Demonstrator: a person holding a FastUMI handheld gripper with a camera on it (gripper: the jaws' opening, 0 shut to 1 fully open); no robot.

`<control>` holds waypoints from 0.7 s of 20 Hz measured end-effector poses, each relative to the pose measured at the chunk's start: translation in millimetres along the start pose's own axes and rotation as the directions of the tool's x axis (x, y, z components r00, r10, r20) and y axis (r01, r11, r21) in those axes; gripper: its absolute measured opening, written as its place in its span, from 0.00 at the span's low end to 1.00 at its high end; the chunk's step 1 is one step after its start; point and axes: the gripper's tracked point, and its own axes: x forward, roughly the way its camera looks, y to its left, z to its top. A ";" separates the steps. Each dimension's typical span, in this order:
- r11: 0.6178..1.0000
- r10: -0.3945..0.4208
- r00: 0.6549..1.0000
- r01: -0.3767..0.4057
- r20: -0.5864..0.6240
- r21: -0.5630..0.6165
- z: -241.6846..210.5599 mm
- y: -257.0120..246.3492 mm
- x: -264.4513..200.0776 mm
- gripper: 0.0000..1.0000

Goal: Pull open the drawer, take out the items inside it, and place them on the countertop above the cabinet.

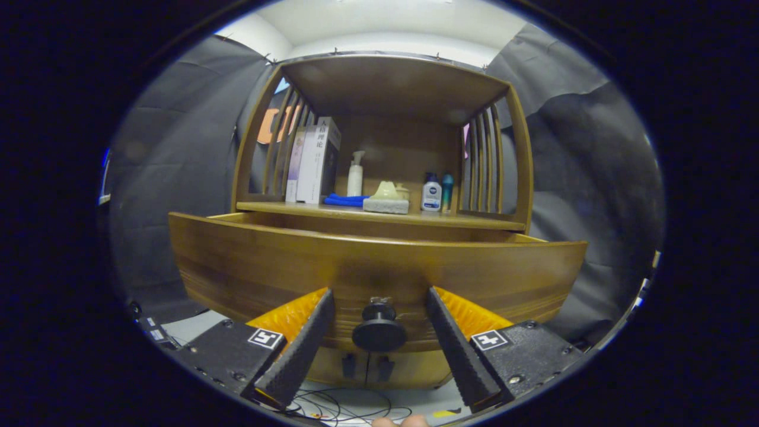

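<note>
Two claw [379,308] fingers astride knob [379,333], cluttered countertop [474,220]

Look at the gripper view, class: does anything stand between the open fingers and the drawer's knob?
Nothing visible does. The knob sits in the gap between the gripper fingers, which are spread and not touching it, on the drawer front.

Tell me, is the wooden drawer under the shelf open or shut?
Open: the drawer front stands forward of the cabinet, with a gap behind its top edge. The gripper is open, fingers either side of the knob, not touching.
</note>
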 end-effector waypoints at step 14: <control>1.000 -0.002 1.000 0.002 -0.026 0.005 6.5 1.0 19.4 1.00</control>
